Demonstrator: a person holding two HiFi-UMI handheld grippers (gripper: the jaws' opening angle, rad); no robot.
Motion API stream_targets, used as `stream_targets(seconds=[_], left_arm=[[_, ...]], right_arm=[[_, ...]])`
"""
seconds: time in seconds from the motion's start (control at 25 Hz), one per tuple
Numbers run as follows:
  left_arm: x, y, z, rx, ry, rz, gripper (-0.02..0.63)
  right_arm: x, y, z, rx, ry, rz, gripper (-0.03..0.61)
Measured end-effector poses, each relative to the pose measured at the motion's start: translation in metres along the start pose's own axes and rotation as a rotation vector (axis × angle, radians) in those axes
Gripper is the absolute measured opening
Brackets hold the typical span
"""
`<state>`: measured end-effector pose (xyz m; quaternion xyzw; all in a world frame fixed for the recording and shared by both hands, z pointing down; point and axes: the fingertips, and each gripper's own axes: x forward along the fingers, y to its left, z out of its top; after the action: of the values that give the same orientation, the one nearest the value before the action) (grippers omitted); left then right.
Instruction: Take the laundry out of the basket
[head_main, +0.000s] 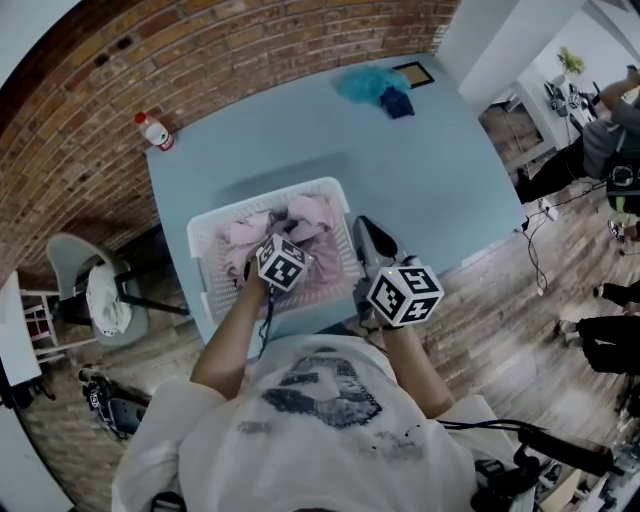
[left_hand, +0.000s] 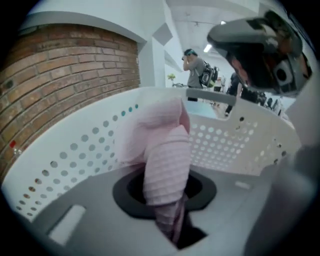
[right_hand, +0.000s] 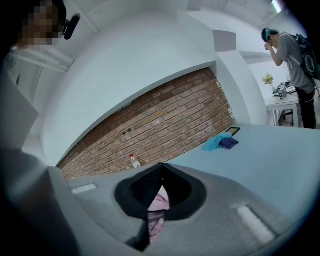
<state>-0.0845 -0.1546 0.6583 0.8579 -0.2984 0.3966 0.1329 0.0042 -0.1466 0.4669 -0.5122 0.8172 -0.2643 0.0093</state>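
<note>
A white perforated laundry basket (head_main: 208, 238) stands at the near edge of the light blue table (head_main: 440, 180), with pink laundry (head_main: 300, 213) inside. My left gripper (head_main: 270, 248) reaches down into it and is shut on a pink ribbed cloth (left_hand: 165, 160), which bulges up between its jaws (left_hand: 167, 200) against the basket wall (left_hand: 75, 155). My right gripper (head_main: 375, 240) hovers over the basket's right rim. Its jaws (right_hand: 161, 169) meet at the tips, and some pink laundry (right_hand: 160, 202) shows through the gap below them.
A small bottle with a red cap (head_main: 155, 131) stands at the table's far left corner. A teal cloth (head_main: 365, 83) with a dark blue one and a flat framed item (head_main: 412, 72) lie at the far right. A grey chair (head_main: 95, 290) stands left of the table.
</note>
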Motion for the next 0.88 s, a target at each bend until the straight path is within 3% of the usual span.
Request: stream_targets(seconds=[0.04,0.28,0.52,0.88], left_arm=[[-0.004,0.001,0.003,-0.019,-0.019,-0.007,0.065],[-0.025,0.001,0.009,-0.097,-0.088,-0.036,0.057],[-0.057,0.016,0.021,-0.228,-0.225,-0.047,0.051],[-0.109,0.029,0.039,-0.273,-0.384,-0.004,0.044]], right_arm=[[-0.002,0.001,0.0,0.001,-0.003,-0.006,-0.003],[-0.012,0.009,-0.005,0.015,-0.01,-0.033,-0.003],[-0.016,0.013,-0.005,0.013,-0.016,-0.053,-0.003],[-0.019,0.033,-0.005,-0.004,-0.036,-0.051,-0.003]])
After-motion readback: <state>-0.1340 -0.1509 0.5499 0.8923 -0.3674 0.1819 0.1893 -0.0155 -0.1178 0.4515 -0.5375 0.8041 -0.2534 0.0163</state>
